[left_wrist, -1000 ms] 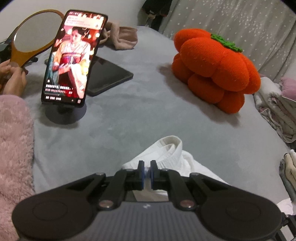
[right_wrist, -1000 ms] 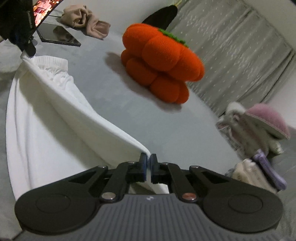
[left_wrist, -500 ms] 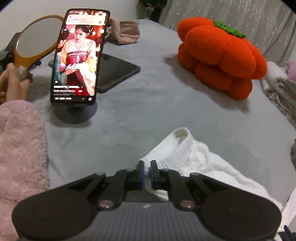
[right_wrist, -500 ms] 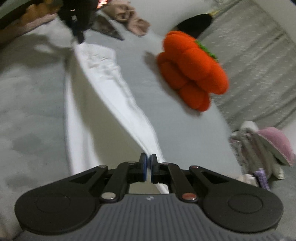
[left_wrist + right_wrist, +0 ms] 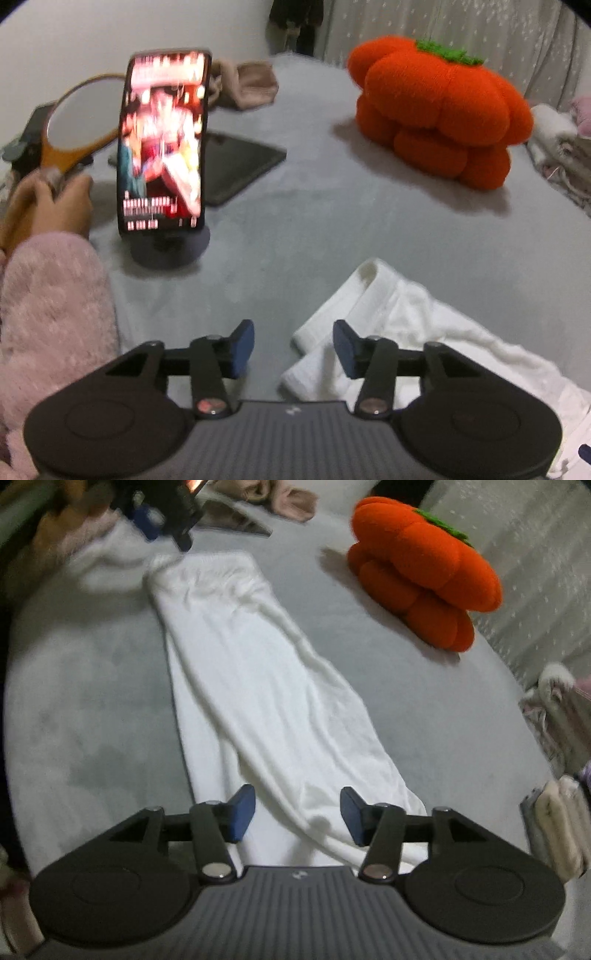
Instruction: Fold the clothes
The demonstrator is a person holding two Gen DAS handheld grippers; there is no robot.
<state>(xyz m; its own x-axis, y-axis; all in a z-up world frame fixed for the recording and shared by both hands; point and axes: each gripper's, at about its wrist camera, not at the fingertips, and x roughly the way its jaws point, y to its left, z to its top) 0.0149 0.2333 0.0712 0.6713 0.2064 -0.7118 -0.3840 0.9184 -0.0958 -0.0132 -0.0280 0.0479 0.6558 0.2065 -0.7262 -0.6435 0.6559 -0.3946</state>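
Note:
White trousers point(image 5: 258, 686) lie stretched out flat on the grey bed, folded lengthwise, waistband at the far end. In the left wrist view the elastic waistband point(image 5: 354, 295) lies just ahead of my left gripper point(image 5: 293, 347), which is open with nothing between its blue pads. My right gripper point(image 5: 297, 814) is open over the trouser hem, its pads to either side of the cloth without touching it. The left gripper point(image 5: 166, 520) shows blurred at the waistband end in the right wrist view.
An orange pumpkin cushion point(image 5: 439, 110) sits at the back right. A phone on a stand point(image 5: 162, 144), a dark tablet point(image 5: 236, 166), a hand mirror point(image 5: 77, 122) held by a hand point(image 5: 55, 203) in a pink fluffy sleeve lie left. Folded clothes point(image 5: 561, 823) are stacked at the right edge.
Both grippers have opened and let go of the trousers, which dropped from a lifted, stretched hold to lie flat on the bed.

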